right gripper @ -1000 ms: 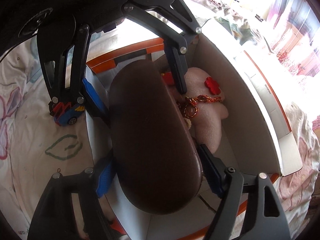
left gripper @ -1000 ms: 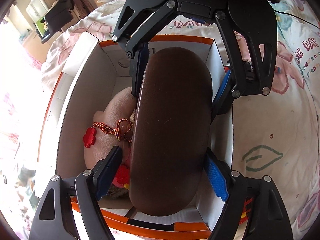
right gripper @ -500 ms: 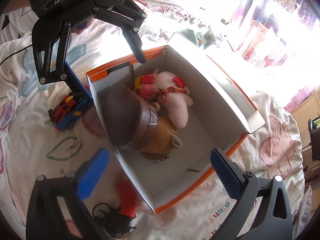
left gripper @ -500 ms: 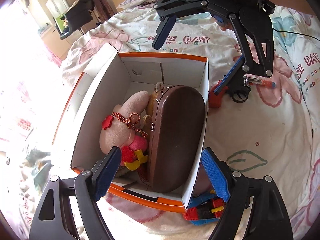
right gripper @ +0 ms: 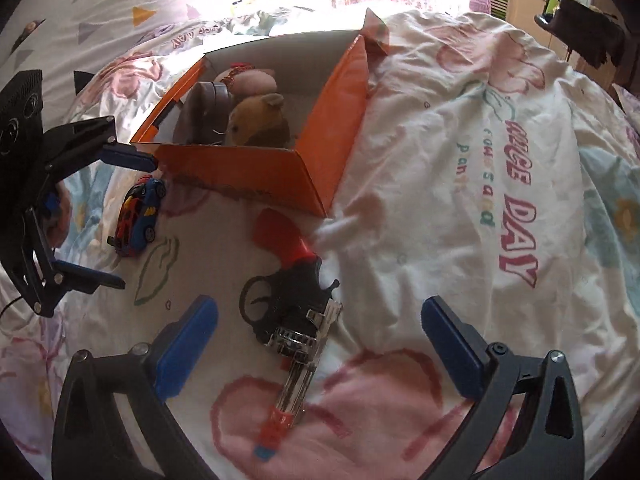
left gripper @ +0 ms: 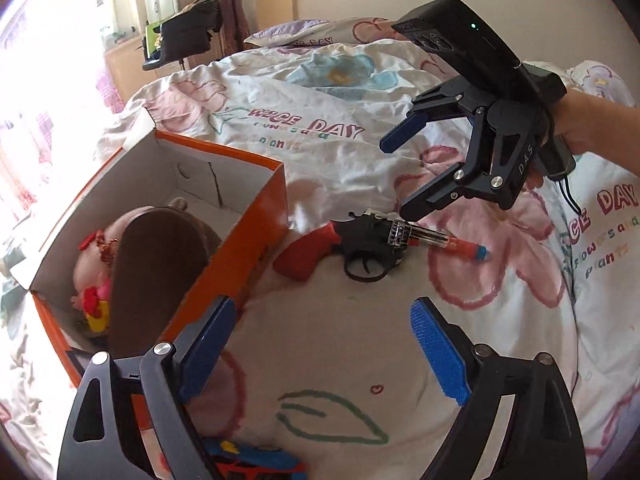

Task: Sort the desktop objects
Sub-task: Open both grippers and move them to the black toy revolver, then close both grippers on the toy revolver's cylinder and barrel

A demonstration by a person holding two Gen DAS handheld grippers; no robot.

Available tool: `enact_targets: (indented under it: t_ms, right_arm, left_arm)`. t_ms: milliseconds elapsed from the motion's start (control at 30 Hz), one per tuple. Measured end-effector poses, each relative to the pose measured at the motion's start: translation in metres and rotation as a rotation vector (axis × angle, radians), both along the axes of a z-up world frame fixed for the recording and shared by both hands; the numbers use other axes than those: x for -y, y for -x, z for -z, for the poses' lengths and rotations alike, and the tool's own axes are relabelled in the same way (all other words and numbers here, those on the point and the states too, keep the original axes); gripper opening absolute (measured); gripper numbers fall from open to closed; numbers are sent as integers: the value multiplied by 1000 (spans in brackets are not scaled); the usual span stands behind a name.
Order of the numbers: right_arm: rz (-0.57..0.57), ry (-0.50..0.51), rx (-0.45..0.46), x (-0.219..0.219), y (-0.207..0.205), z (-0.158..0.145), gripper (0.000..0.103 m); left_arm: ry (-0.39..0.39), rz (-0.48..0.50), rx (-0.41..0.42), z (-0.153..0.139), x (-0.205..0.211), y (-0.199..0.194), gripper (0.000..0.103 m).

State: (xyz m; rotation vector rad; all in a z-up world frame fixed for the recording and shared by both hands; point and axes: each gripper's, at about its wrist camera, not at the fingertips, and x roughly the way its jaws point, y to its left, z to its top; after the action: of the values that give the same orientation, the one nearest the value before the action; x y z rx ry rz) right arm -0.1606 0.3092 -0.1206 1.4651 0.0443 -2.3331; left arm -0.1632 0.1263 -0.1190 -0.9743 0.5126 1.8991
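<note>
We held both claws spread and empty above the flowered bedspread [left gripper: 340,152]. Our left gripper [left gripper: 320,344] hung with its blue pads wide apart, and at its ten o'clock sat the orange cardboard box [left gripper: 256,216], open at the top. Inside it the brown oval case [left gripper: 156,276] stood on edge against the near wall, with the pink plush toy [left gripper: 96,264] tucked beside it at nine o'clock; from the right wrist we also made out a tan plush [right gripper: 260,124] lying next to the case in that same box. The toy revolver [left gripper: 372,244] lay outside the box on the bedspread, at twelve o'clock from the left gripper, its red grip just beside the box wall and its barrel pointing to three o'clock. Our right gripper [right gripper: 320,344] hovered directly over that revolver, fingers open on either side without touching it. A small blue-and-red toy car [right gripper: 138,216] rested on the cloth at ten o'clock in the right wrist view, near the box's corner.
</note>
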Motion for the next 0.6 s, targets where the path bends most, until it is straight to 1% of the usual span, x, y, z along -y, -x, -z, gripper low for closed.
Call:
enact_targets:
  t_ms: [33, 133, 200, 267, 333, 400, 467, 567, 600]
  right_arm:
    - [31, 16, 17, -7, -2, 8, 103]
    - [60, 71, 42, -18, -7, 23, 102]
    - [74, 145, 61, -24, -6, 24, 102]
    - [88, 220, 81, -31, -4, 26, 97]
    - [97, 312, 111, -40, 0, 29, 97]
    - [100, 407, 157, -50, 6, 33, 97]
    - [86, 510, 232, -55, 10, 41, 99]
    - [68, 614, 322, -50, 17, 62, 101]
    - [64, 627, 344, -48, 19, 67, 102]
  left_arm:
    - [-16, -25, 27, 7, -8, 2, 89]
    - [-66, -91, 101, 24, -25, 10, 90]
    - [-97, -103, 144, 30, -29, 14, 90]
    - [-127, -115, 187, 36, -33, 18, 90]
    - [-158, -127, 230, 42, -36, 22, 90]
    - [-189, -138, 273, 48, -40, 26, 90]
    - [-220, -150, 316, 55, -44, 30, 90]
    - [-229, -140, 365, 59, -50, 31, 90]
    - [-233, -135, 380, 59, -52, 31, 90]
